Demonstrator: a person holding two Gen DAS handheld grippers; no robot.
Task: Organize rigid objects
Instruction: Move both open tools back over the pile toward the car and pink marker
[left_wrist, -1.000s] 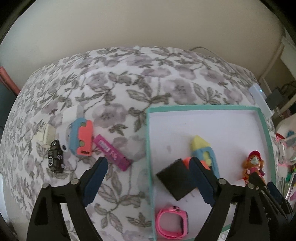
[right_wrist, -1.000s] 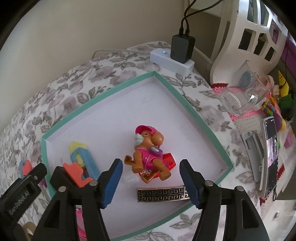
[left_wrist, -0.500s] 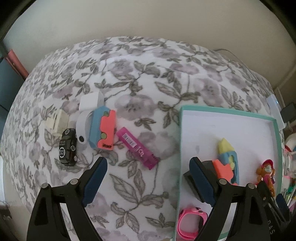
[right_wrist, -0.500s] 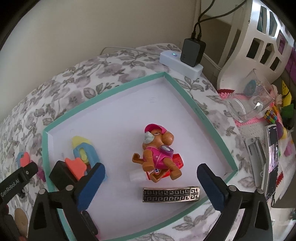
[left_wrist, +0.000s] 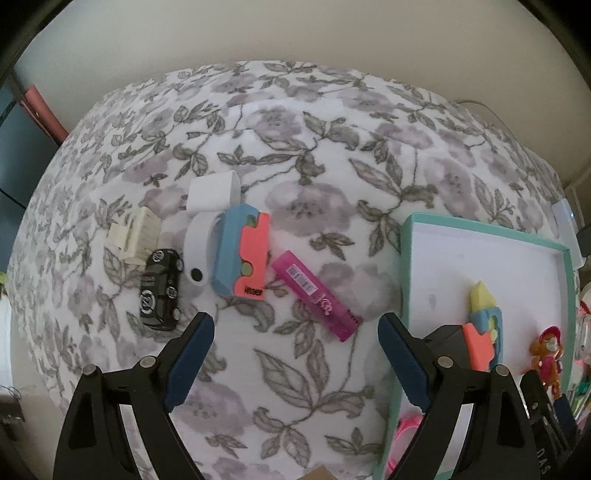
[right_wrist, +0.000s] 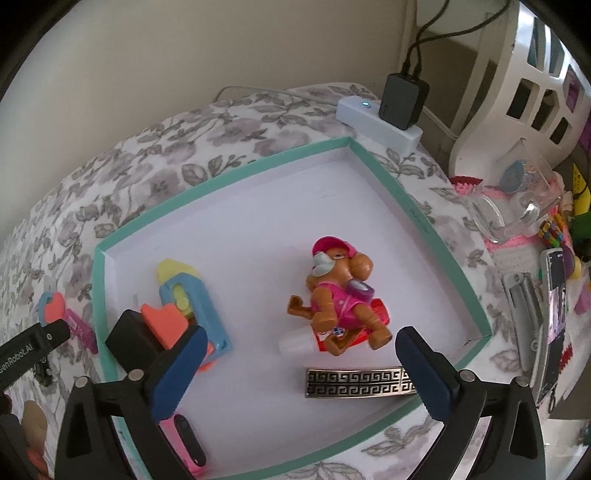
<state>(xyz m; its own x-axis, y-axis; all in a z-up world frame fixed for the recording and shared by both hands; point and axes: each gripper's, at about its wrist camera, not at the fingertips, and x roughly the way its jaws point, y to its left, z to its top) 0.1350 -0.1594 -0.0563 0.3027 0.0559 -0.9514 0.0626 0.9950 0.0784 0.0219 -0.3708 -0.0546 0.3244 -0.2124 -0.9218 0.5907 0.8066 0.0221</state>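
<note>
My left gripper (left_wrist: 295, 319) hangs open over the floral cloth, with nothing between its fingers. Just beyond it lie a pink tube (left_wrist: 316, 295), a blue and orange block toy (left_wrist: 242, 254), a white band (left_wrist: 197, 251), a black toy car (left_wrist: 160, 290), a beige clip (left_wrist: 135, 236) and a white box (left_wrist: 214, 194). My right gripper (right_wrist: 299, 343) stands wide open above the teal-rimmed tray (right_wrist: 424, 221). In the tray lie a toy figure (right_wrist: 336, 295), a patterned metal bar (right_wrist: 354, 380), a rocket toy (right_wrist: 192, 295), a black block (right_wrist: 133, 339) and a pink watch (right_wrist: 184, 439).
A white power strip with a black charger (right_wrist: 380, 122) sits at the tray's far corner. To the right are a white lattice stand (right_wrist: 517, 92), a tipped glass cup (right_wrist: 517, 199) and a phone (right_wrist: 554, 288). A wall runs behind the table.
My left gripper has moved left, away from the tray, and is now over the loose objects. The right jaws have spread much wider around the toy figure, which stays lying in the tray.
</note>
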